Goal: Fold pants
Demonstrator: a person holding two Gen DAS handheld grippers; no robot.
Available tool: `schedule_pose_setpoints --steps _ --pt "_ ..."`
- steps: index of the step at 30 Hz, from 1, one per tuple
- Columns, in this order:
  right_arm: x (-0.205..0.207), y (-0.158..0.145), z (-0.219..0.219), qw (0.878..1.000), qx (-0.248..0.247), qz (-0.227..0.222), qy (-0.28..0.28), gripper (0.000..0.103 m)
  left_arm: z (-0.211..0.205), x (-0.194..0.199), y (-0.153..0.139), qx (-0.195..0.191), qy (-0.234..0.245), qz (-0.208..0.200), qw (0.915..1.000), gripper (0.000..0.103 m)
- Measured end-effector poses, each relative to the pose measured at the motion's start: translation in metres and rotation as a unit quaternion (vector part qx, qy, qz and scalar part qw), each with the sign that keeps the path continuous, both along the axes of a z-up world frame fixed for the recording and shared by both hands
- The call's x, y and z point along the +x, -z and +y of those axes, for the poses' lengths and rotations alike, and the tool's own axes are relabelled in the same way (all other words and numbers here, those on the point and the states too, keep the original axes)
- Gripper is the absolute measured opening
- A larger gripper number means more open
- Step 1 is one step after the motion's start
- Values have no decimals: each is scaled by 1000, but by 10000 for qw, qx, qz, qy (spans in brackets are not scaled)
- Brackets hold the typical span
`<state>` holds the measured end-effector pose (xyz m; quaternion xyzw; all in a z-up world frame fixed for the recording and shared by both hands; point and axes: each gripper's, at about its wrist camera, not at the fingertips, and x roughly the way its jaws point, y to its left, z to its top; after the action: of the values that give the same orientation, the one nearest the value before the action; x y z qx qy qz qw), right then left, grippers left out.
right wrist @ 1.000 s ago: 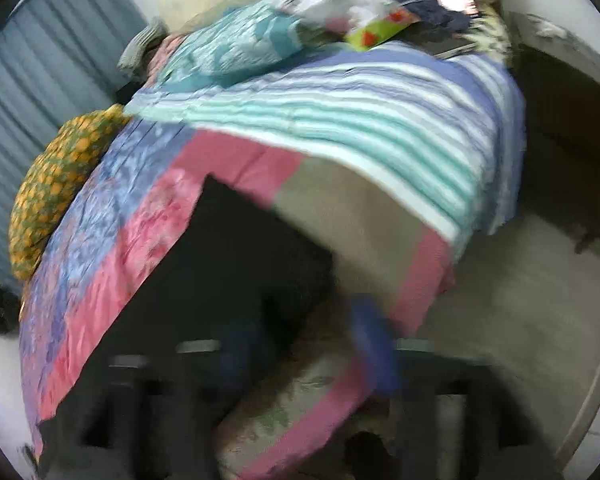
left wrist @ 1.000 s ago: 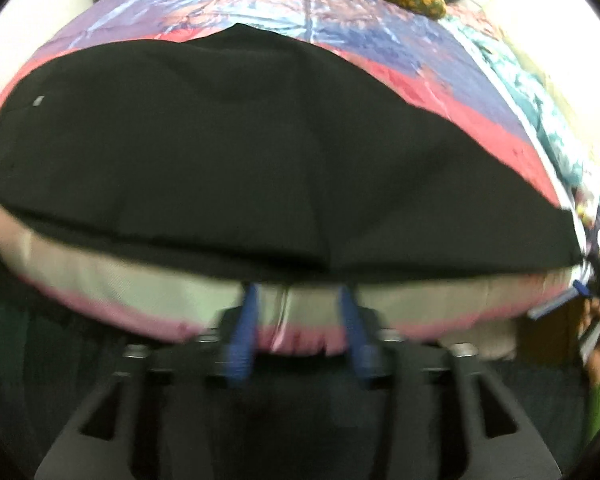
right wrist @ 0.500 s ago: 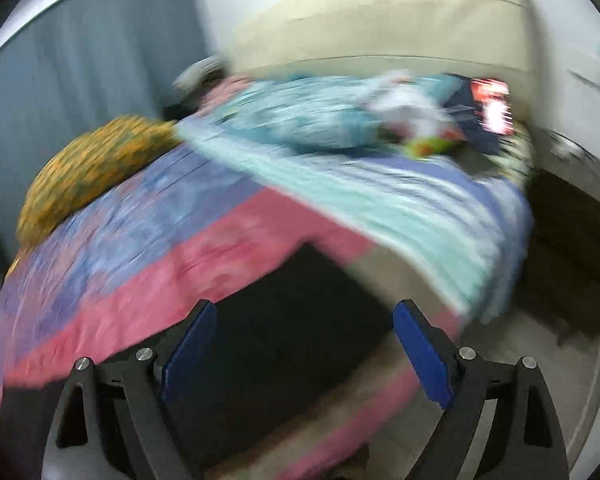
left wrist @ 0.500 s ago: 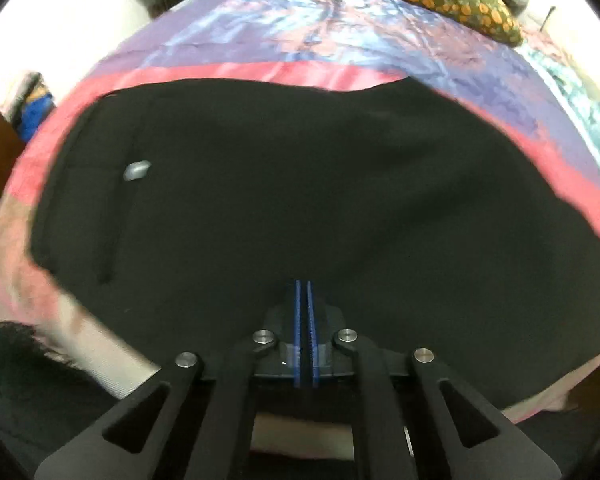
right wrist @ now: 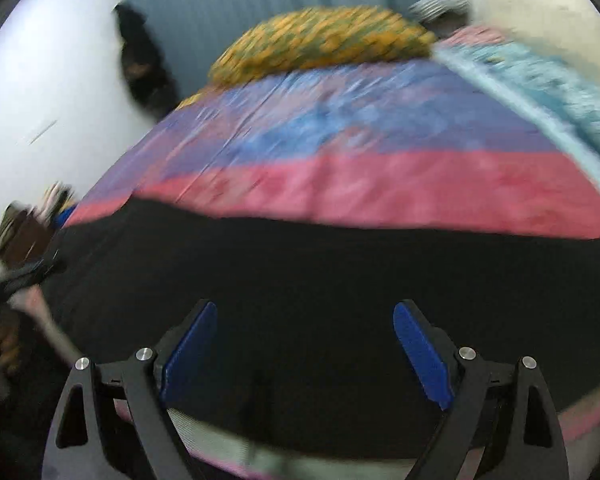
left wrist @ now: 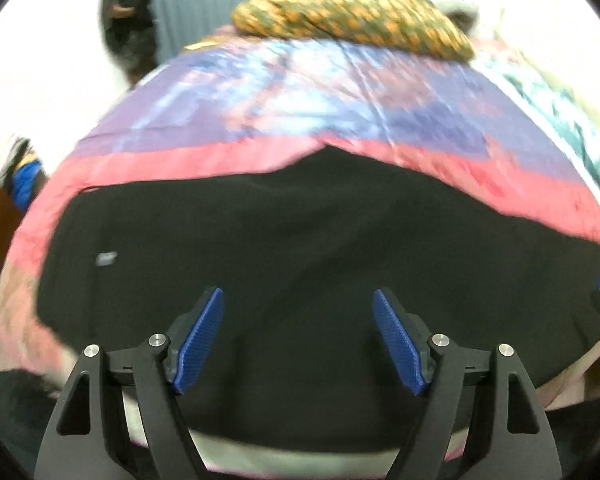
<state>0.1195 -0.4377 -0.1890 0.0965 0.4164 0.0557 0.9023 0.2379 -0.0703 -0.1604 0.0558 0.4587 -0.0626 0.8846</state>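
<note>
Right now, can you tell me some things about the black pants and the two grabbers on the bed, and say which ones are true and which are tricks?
1. The left gripper is open, holding nothing. True.
2. The right gripper is shut on the pants. False: its blue fingers stand wide apart and hold nothing.
3. The black pants lie spread on the bedspread. True.
4. The bedspread band just past the pants is green. False: it is pink, with purple-blue beyond.
5. An orange-patterned pillow sits at the far side of the bed. True.
6. The pillow rests on the pants. False: it lies well apart from them.
</note>
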Motion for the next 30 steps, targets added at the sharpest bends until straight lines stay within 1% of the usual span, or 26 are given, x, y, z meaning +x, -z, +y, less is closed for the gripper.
schedule_pose_setpoints --steps 1,2,3,4,5,6,8,9,10,11,12,13,14,15,16,17,18,19,21,22,25,27,30 --pt "3 8 7 9998 -6 165 -106 90 -7 2 15 128 107 236 9996 76" --pt "5 17 13 9992 12 349 -200 90 -11 3 29 291 168 508 9981 66" --pt "6 22 15 9985 -18 473 -261 90 -11 -2 39 425 183 583 9972 66" --pt "2 21 15 9985 -82 442 -304 90 -11 -7 36 461 177 445 9978 66" --pt "-1 17 11 9987 -93 380 -312 90 -10 -11 34 547 152 456 9973 65" --pt "-6 12 2 9993 -58 299 -214 90 -8 -13 30 544 111 484 9973 59" --pt "-12 3 -26 9998 100 151 122 90 -7 -19 20 556 60 383 9977 54" --pt "-15 1 -47 9990 157 174 367 90 -8 -21 14 545 90 241 9982 55" --pt "-15 3 -67 9978 128 287 589 90 -15 -23 8 501 161 47 9986 58" --pt "-11 6 -87 9958 45 434 808 89 -21 -25 4 459 236 -80 9986 70" --pt "-6 11 -119 9921 -93 656 1067 89 -30 -27 1 398 363 -174 9984 79" --pt "0 15 -138 9898 -173 835 1145 89 -36 -31 3 379 457 -183 9981 80" --pt "9 24 -166 9841 -389 1176 1271 85 -44 -32 4 374 566 -136 9976 80" --pt "13 24 -184 9807 -569 1287 1360 72 -51 -33 7 376 684 -56 9969 80" --pt "14 22 -204 9777 -791 1304 1445 67 -59 -36 9 398 786 0 9961 80" --pt "12 16 -222 9753 -963 1259 1540 66 -64 -38 10 435 848 11 9954 80" --pt "7 5 -241 9725 -1120 1128 1704 67 -66 -41 10 467 890 5 9949 80" --pt "1 -8 -256 9721 -1135 932 1827 67 -66 -44 10 467 926 1 9946 80" --pt "-19 -29 -287 9715 -1026 581 2058 68 -61 -52 10 394 909 13 9951 80" --pt "-30 -33 -303 9726 -879 575 2073 68 -60 -54 12 335 876 33 9956 80" --pt "-43 -20 -322 9815 -233 897 1678 68 -55 -49 13 139 751 141 9970 80" --pt "-47 -8 -321 9852 -132 1011 1374 68 -55 -48 14 133 726 147 9972 80" --pt "-49 4 -324 9861 -17 998 1328 68 -61 -50 14 202 751 123 9969 80"
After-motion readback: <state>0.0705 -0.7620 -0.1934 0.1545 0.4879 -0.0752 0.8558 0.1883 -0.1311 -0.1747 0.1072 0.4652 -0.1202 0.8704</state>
